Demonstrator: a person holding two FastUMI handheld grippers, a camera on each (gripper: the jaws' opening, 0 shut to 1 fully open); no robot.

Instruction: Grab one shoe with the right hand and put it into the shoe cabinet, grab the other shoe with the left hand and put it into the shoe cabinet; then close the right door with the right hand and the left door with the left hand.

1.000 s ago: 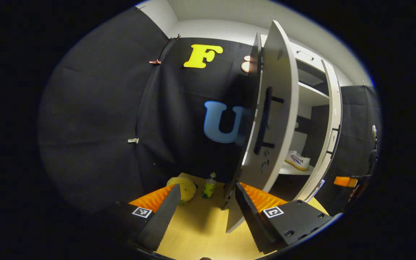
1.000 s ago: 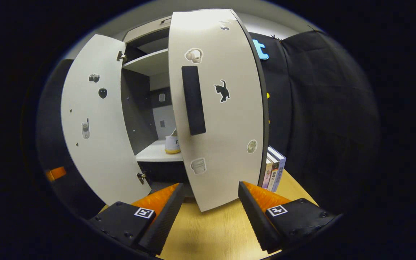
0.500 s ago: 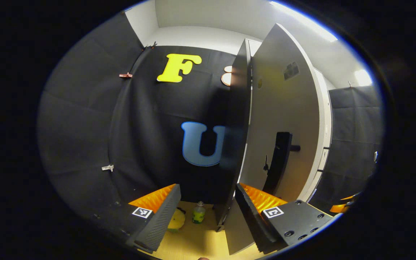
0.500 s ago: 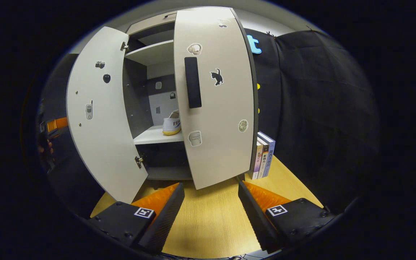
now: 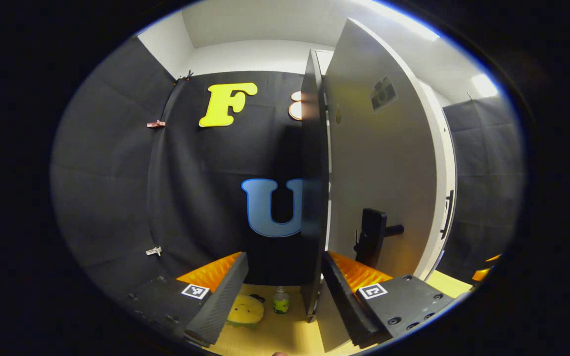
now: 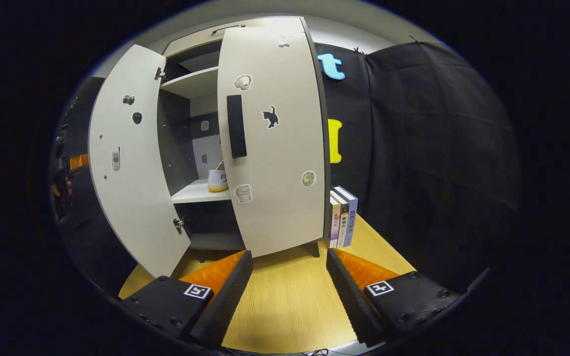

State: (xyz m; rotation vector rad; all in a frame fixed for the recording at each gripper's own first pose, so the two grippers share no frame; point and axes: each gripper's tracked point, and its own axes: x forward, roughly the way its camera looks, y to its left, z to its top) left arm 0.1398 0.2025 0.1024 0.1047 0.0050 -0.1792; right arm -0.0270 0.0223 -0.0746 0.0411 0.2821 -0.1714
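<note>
In the left gripper view, my left gripper (image 5: 283,296) is open, and the left door's (image 5: 384,163) dark free edge rises just inside its right finger (image 5: 347,301). That door's black handle (image 5: 371,242) sits on the outer face beyond that finger. In the right gripper view, my right gripper (image 6: 287,296) is open above the wooden table (image 6: 290,306), a little back from the cabinet. The right door (image 6: 280,163) with its black handle (image 6: 236,126) is partly closed. The left door (image 6: 126,188) stands open. A white shoe (image 6: 217,180) rests on the inner shelf (image 6: 191,194).
Upright books (image 6: 343,217) stand to the right of the cabinet. A yellow plush toy (image 5: 246,310) and a green bottle (image 5: 280,301) lie on the table to the left of it. The left gripper and a hand (image 6: 67,170) show beyond the left door.
The left gripper has come close to the left door's edge and the door has swung toward closed, hiding the shoe from it. The right gripper has backed away from the right door.
</note>
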